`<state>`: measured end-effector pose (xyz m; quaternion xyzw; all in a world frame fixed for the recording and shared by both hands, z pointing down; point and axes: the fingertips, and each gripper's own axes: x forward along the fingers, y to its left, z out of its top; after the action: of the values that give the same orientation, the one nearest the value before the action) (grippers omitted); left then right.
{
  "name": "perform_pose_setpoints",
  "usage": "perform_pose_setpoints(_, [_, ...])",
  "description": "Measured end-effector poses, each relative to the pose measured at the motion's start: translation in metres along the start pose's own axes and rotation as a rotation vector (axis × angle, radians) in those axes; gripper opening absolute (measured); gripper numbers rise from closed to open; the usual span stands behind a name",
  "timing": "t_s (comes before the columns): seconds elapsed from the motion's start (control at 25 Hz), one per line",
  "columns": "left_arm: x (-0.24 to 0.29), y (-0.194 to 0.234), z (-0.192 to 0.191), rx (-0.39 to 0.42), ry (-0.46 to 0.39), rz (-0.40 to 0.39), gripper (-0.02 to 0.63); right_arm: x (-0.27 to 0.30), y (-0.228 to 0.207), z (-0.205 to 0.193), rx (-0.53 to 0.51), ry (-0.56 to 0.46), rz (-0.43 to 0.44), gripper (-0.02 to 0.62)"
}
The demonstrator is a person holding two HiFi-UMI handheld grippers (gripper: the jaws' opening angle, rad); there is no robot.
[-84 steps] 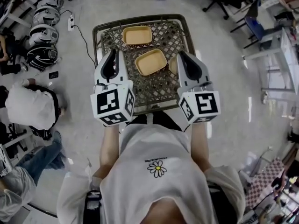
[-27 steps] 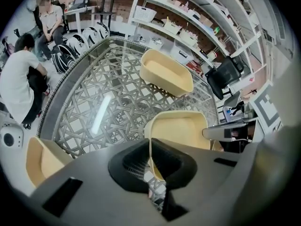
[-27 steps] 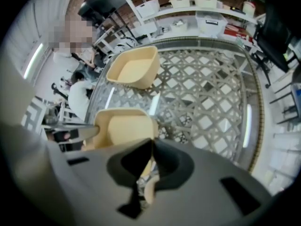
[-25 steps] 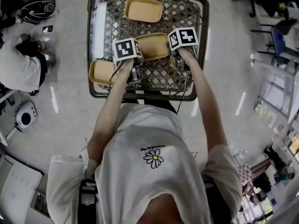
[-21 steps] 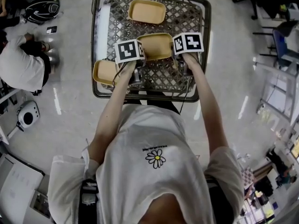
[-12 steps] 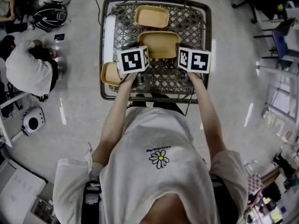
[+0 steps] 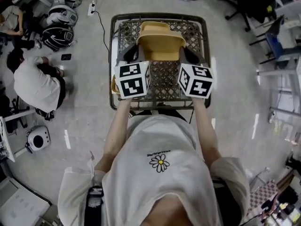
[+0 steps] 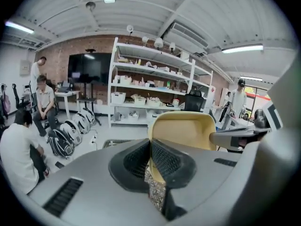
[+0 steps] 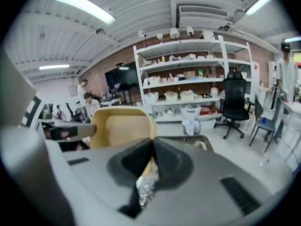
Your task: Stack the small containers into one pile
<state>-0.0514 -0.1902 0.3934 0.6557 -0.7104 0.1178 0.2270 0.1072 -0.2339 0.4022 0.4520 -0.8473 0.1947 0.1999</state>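
A yellow container [image 7: 160,46] hangs tilted above the lattice cart top [image 7: 162,81], with a gripper at each near corner. My left gripper [image 7: 132,55] is shut on its left rim, and my right gripper [image 7: 190,55] is shut on its right rim. In the left gripper view the pads pinch the container [image 8: 184,130] wall at my left gripper [image 8: 150,147]. The right gripper view shows the same container [image 9: 121,126] pinched by my right gripper [image 9: 152,158]. A second yellow container [image 7: 153,28] lies at the cart's far end, partly behind the lifted one. A third container [image 7: 113,85] peeks out at the cart's left edge.
The cart's metal rim [image 7: 207,55] frames the lattice. A person [image 7: 40,86] crouches on the floor to the left, near several helmets [image 7: 59,36]. Office chairs [image 7: 270,36] stand to the right. Shelving [image 8: 155,86] and seated people [image 8: 42,102] fill the room ahead.
Both grippers have risen together, lifting the middle container off the cart top. It now hangs tilted over the far end, above the far container.
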Motion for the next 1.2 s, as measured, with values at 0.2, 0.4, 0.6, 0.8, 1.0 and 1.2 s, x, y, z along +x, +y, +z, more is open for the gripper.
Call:
perform_pose_setpoints(0.2, [-0.034,-0.007,0.022,0.057,-0.101,-0.025,0.031,-0.037,0.013,0.013,0.000,-0.127,-0.045,0.037])
perform_pose_setpoints(0.4, [-0.054,-0.017,0.035,0.101,-0.145,-0.028,0.031,-0.063,0.016,0.017,0.020,-0.187,-0.049,0.037])
perform_pose_setpoints(0.6, [-0.075,-0.027,0.046,0.148,-0.131,-0.019,0.031,-0.086,0.020,0.021,0.073,-0.174,-0.012,0.037])
perform_pose_setpoints(0.8, [-0.078,-0.015,0.046,0.205,-0.150,-0.052,0.031,-0.081,0.034,0.012,0.119,-0.177,0.029,0.037])
perform_pose_setpoints(1.0, [-0.084,0.020,0.020,0.212,-0.075,-0.085,0.031,-0.074,0.070,-0.017,0.158,-0.111,0.038,0.037])
perform_pose_setpoints(1.2, [-0.083,0.053,0.000,0.243,0.010,-0.161,0.029,-0.060,0.101,-0.045,0.245,-0.014,-0.015,0.037])
